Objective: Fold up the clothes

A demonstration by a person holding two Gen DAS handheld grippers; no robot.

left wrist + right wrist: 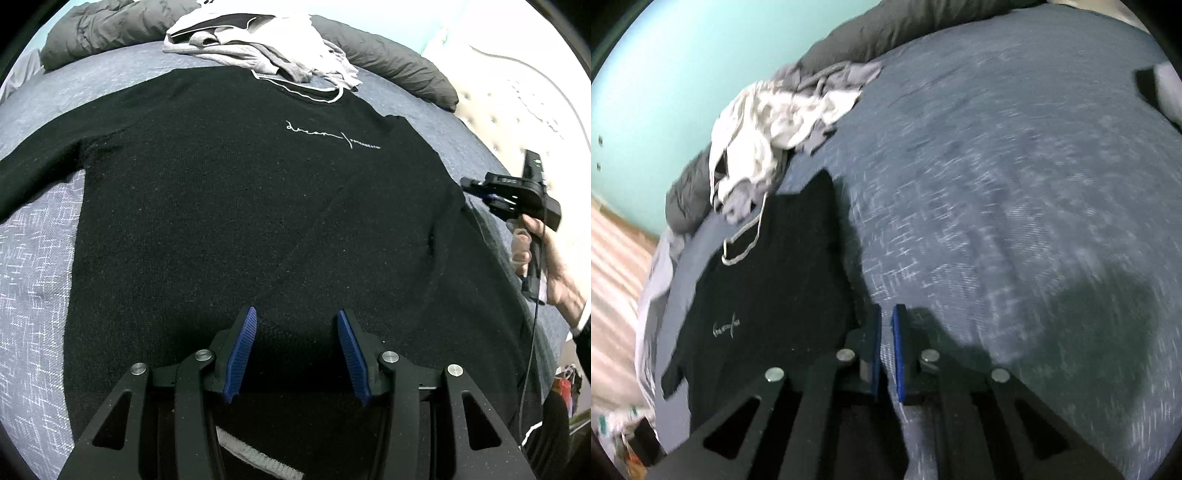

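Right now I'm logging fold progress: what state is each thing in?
Black knit sweater with white script: spread flat, front up, one sleeve folded across its body.
Pile of white and grey clothes: crumpled, unfolded.
Left hand-held gripper: open over the hem, empty.
Right hand-held gripper: shut, empty, beside the sweater.

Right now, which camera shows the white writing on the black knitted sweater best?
The left wrist view: the black knitted sweater lies flat, its white script sharp. The right wrist view shows the script small, blurred and unreadable.
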